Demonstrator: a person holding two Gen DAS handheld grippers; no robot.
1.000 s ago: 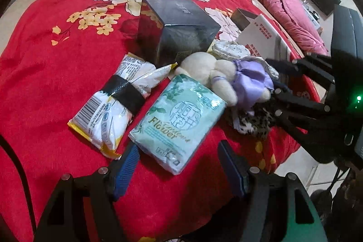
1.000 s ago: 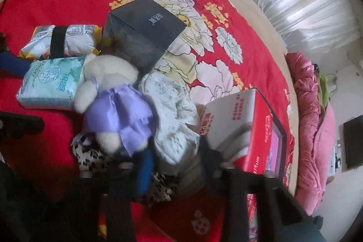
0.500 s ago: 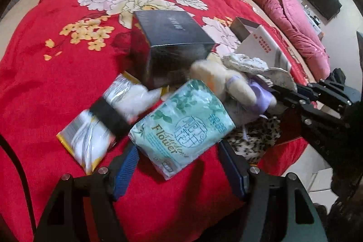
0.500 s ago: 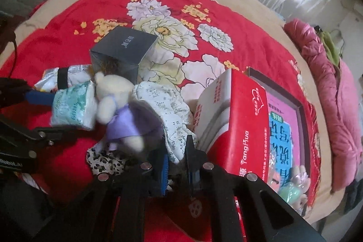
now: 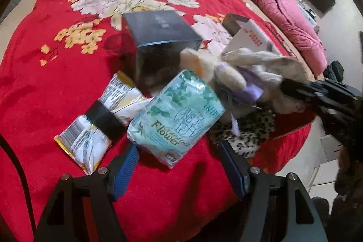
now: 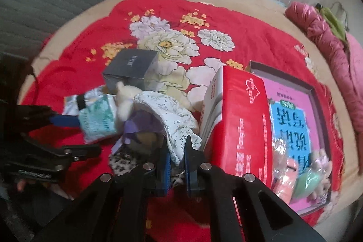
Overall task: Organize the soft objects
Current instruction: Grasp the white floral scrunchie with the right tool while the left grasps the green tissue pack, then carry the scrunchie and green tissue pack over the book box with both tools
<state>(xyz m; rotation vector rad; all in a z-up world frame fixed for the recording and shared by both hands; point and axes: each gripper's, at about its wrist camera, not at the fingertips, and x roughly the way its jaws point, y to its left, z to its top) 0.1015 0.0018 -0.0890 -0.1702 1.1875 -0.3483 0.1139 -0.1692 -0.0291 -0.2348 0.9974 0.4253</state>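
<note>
My right gripper [image 6: 177, 160] is shut on a white floral cloth [image 6: 168, 115], its blue pads pinched together on a fold. The cloth is raised and drapes over a cream plush toy in a purple dress [image 6: 123, 101]. In the left wrist view the cloth [image 5: 261, 60] is stretched and blurred above the toy [image 5: 226, 76], with the right gripper [image 5: 295, 89] at its far end. My left gripper [image 5: 179, 158] holds the near end of a green tissue pack [image 5: 174, 115], which is tilted up off the red blanket. A leopard-print cloth [image 5: 247, 135] lies under the toy.
A yellow-white packet with a black band [image 5: 90, 126] lies left of the tissue pack. A dark grey box [image 5: 158, 37] stands behind them. A red carton [image 6: 245, 124] and a pink tray [image 6: 317, 106] holding small toys sit at the right. A pink quilt [image 5: 283, 6] lies beyond.
The right gripper closed on the floral cloth, rolled and rose, pulling the cloth up and tipping the plush toy. The left gripper kept the tissue pack, which tilted up off the blanket.
</note>
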